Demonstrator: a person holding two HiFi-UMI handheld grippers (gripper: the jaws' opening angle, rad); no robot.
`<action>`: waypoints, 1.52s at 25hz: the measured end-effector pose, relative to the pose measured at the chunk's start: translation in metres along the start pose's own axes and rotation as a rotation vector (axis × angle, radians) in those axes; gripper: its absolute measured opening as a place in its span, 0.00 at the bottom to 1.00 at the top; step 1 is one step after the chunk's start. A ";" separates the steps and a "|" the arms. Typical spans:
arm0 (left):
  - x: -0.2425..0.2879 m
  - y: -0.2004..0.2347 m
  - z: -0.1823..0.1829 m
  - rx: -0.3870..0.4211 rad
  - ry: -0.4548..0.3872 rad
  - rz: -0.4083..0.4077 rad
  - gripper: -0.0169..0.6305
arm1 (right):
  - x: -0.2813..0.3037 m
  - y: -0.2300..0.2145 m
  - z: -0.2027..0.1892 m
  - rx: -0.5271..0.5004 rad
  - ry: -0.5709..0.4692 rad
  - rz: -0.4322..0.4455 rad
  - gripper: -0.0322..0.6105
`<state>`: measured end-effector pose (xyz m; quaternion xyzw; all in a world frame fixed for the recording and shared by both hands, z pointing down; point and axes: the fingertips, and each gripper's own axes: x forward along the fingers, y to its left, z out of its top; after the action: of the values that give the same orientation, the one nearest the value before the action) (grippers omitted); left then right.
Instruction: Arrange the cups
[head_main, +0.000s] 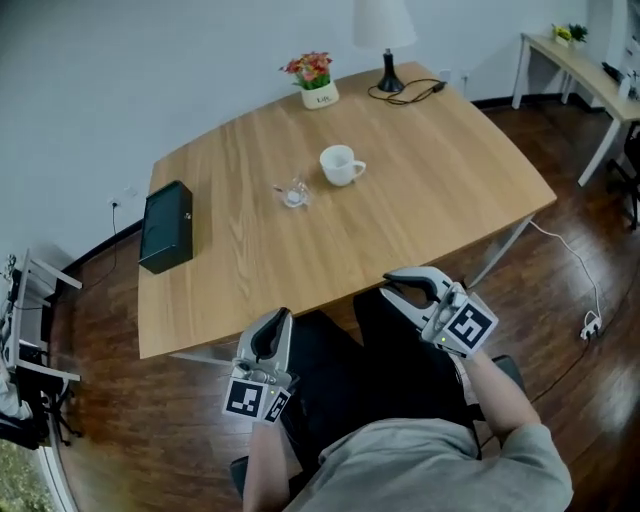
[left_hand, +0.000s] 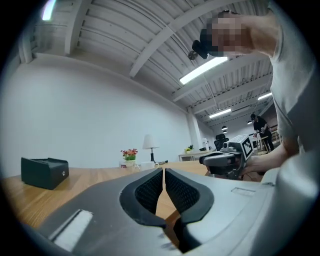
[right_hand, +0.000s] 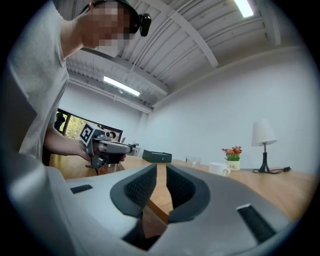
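On the bench (head_main: 430, 190), the white cup (head_main: 340, 165) and glass (head_main: 293, 192) stand well ahead of the closed, empty left gripper (head_main: 277, 320) and right gripper (head_main: 396, 286), glass nearer the left.

a white cup (head_main: 342, 165) stands upright near the middle of the wooden table (head_main: 430, 210), its handle turned to the right in the head view. a small clear glass cup (head_main: 293, 192) stands just left of it, slightly nearer, not touching.

Lamp (head_main: 385, 30) shade partly beyond the head view's top edge — small glass (head_main: 293, 193) a mere blur
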<state>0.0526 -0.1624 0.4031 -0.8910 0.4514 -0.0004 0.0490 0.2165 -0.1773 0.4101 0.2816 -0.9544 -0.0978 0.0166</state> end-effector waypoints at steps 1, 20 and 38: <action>0.010 0.005 0.003 0.009 0.002 -0.006 0.04 | -0.001 -0.004 0.001 0.006 -0.005 -0.010 0.16; 0.059 0.038 -0.046 0.041 0.152 -0.006 0.03 | -0.003 -0.087 0.020 -0.080 -0.058 -0.216 0.15; 0.059 0.027 -0.053 0.215 0.202 -0.012 0.03 | 0.000 -0.058 -0.011 -0.011 0.030 -0.105 0.15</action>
<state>0.0638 -0.2299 0.4513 -0.8788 0.4459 -0.1388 0.0985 0.2488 -0.2271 0.4090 0.3324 -0.9375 -0.0995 0.0272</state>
